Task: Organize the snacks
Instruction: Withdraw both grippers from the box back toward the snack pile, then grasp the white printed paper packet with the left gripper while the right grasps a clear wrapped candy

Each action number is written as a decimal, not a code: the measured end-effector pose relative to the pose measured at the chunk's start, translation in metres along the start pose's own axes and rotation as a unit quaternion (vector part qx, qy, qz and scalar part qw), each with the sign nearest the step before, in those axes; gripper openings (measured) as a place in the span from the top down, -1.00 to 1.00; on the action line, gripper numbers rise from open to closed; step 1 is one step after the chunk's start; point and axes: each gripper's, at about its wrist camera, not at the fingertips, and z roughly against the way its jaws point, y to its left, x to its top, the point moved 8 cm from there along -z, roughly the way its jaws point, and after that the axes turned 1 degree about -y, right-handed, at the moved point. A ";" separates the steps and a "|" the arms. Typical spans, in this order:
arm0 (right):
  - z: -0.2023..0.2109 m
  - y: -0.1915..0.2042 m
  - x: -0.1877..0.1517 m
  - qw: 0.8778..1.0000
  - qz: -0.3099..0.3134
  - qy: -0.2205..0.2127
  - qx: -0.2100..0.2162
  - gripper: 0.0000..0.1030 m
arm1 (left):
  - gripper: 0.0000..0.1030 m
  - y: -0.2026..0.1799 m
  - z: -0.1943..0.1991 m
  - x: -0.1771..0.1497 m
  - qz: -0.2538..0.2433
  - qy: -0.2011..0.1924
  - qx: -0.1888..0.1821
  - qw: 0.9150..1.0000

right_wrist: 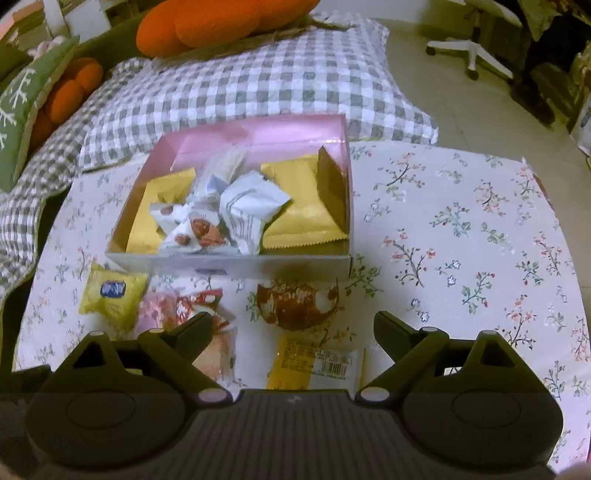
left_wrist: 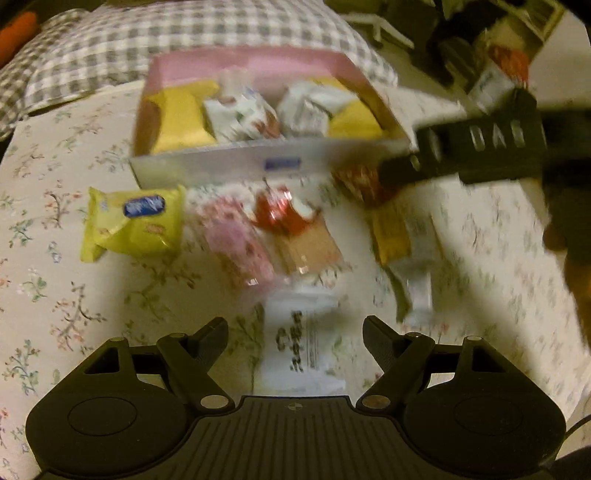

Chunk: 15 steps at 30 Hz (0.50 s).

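A pink-lined box on the floral cloth holds yellow and white snack packs. In front of it lie loose snacks: a yellow pack with a blue label, a pink pack, a red-and-tan pack, a brown-red pack and a yellow-white pack. My left gripper is open and empty above a white pack. My right gripper is open and empty above the yellow-white pack; it shows blurred in the left wrist view.
A grey checked pillow lies behind the box, with orange cushions and a green one beyond. The floral cloth stretches right of the box. A white chair base stands on the floor.
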 end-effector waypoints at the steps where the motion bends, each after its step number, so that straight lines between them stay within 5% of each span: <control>1: -0.001 0.001 -0.001 1.000 0.002 0.003 0.001 -0.77 | -0.58 0.000 -0.003 -0.003 -0.002 0.005 0.005 1.000; 7: -0.005 -0.001 -0.005 1.000 0.006 0.024 0.003 -0.77 | -0.50 0.003 -0.019 -0.015 -0.023 0.016 0.031 0.999; 13: -0.014 -0.012 -0.010 0.999 -0.003 0.045 -0.008 -0.77 | 0.19 0.000 -0.018 -0.016 -0.040 0.008 0.020 0.999; 15: -0.018 -0.015 -0.015 0.998 -0.008 0.056 -0.010 -0.77 | 0.21 0.001 -0.017 -0.013 -0.034 0.011 0.015 0.999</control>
